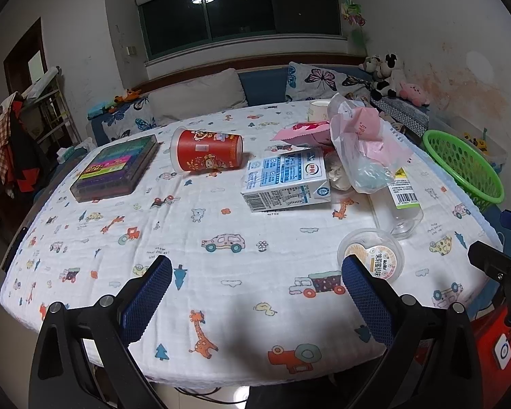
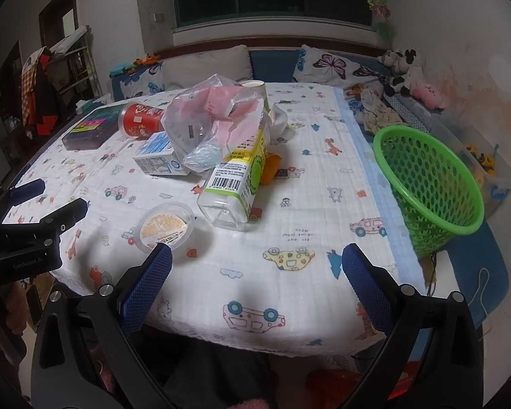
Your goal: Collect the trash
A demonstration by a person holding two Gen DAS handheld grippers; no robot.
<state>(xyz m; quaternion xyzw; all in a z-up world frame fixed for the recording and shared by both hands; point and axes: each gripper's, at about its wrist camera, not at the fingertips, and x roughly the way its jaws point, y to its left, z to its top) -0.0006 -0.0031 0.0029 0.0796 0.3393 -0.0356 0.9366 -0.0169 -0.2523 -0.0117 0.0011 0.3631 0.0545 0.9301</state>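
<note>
Trash lies on the table [image 1: 221,272]: a red cup [image 1: 207,151] on its side, a white-blue milk carton [image 1: 286,179], a clear plastic bag [image 1: 361,143] with pink paper, an empty clear bottle [image 1: 403,201] on its side and a small round lidded tub [image 1: 371,255]. In the right wrist view I see the bottle [image 2: 235,184], tub [image 2: 165,226], bag [image 2: 214,119], carton [image 2: 158,158] and cup [image 2: 141,119]. A green mesh basket [image 2: 432,184] stands at the table's right edge. My left gripper [image 1: 257,296] is open and empty over the near edge. My right gripper [image 2: 257,289] is open and empty.
A dark box of coloured pens [image 1: 115,168] lies at the far left. A paper cup [image 1: 318,109] stands behind the bag. An orange item [image 2: 272,167] lies behind the bottle. A sofa with cushions [image 1: 197,95] runs behind the table. The left gripper shows at the left [image 2: 47,211].
</note>
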